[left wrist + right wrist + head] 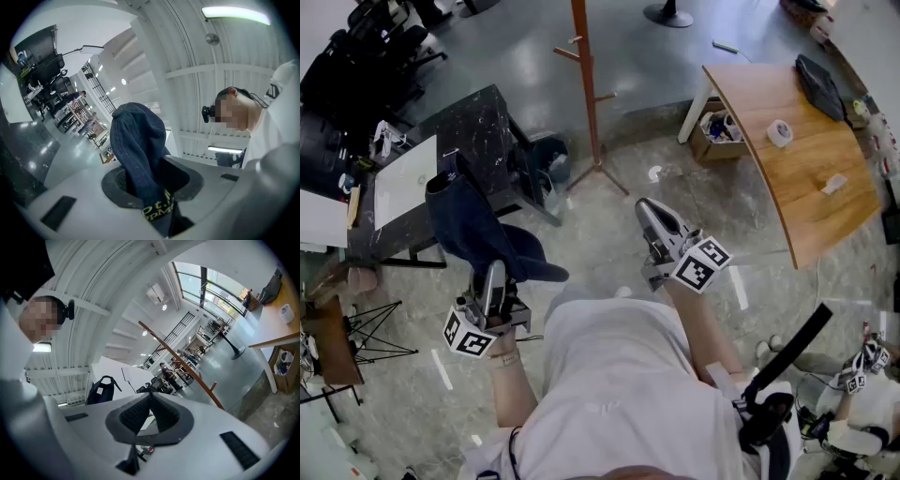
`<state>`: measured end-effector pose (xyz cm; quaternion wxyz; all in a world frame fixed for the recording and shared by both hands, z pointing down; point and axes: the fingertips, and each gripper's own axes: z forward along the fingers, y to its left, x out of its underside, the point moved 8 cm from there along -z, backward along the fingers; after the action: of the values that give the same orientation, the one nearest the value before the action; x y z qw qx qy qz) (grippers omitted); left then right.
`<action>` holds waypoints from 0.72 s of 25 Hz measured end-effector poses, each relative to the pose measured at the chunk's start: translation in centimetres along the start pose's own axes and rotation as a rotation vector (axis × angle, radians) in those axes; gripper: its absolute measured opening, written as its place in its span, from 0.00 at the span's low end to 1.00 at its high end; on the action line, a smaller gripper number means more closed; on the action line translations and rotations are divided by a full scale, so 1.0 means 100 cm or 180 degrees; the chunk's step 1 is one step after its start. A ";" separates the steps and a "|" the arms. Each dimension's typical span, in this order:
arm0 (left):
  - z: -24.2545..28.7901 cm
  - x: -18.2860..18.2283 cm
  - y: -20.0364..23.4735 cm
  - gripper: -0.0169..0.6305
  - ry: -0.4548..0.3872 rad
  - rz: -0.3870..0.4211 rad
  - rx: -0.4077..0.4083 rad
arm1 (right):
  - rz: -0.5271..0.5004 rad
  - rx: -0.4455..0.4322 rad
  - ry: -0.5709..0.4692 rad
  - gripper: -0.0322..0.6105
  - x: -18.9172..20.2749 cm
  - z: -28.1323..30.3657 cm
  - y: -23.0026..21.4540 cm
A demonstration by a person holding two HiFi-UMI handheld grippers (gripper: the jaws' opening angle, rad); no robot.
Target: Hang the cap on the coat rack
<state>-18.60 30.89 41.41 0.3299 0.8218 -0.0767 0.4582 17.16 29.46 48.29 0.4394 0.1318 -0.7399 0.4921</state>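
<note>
Clamping a fold of the dark blue cap (pixel 138 145), the left hand-held gripper (pixel 494 274) has its jaws pinched on the cloth, and the crown rises ahead of them. The right hand-held gripper (pixel 648 212) has jaws together and holds nothing. The coat rack (pixel 586 94) stands well ahead and to the right of the left one, its pole upright. It looks nearer the right one. A black desk (pixel 478 117) and a dark bin (pixel 546 161) crowd the left of that path.

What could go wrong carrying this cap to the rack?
The left gripper clamps only a fold of the cap, so it may slip loose. The cap is bunched up, so it could miss a short peg on the coat rack. The black table stands beside the path and might snag it.
</note>
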 end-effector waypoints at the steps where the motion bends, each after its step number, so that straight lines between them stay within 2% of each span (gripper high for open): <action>1: 0.002 0.004 -0.002 0.20 0.0020 0.0003 -0.0006 | 0.0021 0.0004 -0.0003 0.10 0.000 -0.002 -0.003; 9: 0.014 0.015 0.007 0.20 0.0051 -0.0012 -0.0031 | 0.0100 0.0060 0.0021 0.10 0.004 -0.005 -0.026; 18: 0.054 0.013 0.065 0.20 0.0125 -0.0097 0.0088 | 0.0076 0.0251 -0.0047 0.10 -0.005 0.023 -0.054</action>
<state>-16.83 22.82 43.51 0.3268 0.8183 -0.0513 0.4701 19.64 24.79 50.94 0.4224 0.1437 -0.7247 0.5251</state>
